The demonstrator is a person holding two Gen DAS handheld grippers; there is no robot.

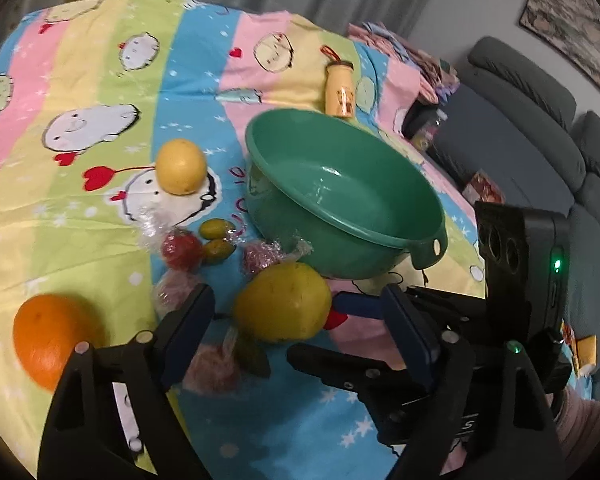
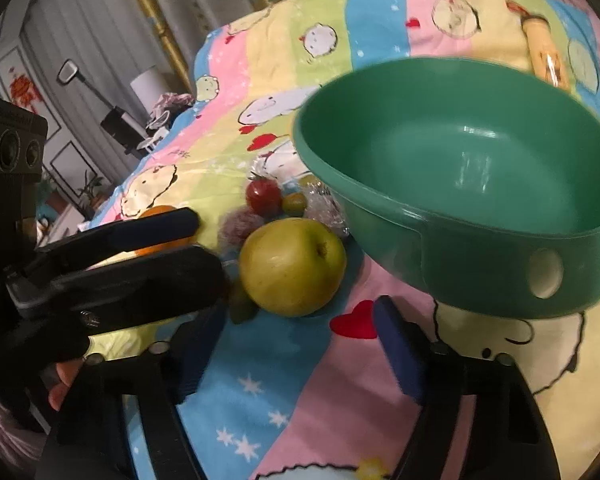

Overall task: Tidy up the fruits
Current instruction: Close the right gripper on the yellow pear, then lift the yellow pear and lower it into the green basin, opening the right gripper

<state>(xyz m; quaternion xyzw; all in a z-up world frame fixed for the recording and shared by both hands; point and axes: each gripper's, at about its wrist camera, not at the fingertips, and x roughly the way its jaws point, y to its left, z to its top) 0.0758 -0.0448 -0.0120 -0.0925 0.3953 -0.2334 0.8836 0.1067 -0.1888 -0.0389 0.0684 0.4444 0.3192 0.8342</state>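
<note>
Spread over a cloth (image 1: 100, 80): basin (image 1: 342, 196) at right, holding nothing, with a bottle (image 1: 340, 90) just beyond it. Left of basin, a round fruit (image 1: 181, 166); nearer, small wrapped fruits (image 1: 182, 250), then an apple (image 1: 282, 306). Near left, an orange (image 1: 46, 336).

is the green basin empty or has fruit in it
Empty. Both views show the basin's bare green inside; the fruits, such as the big apple, lie on the cloth outside it.
</note>
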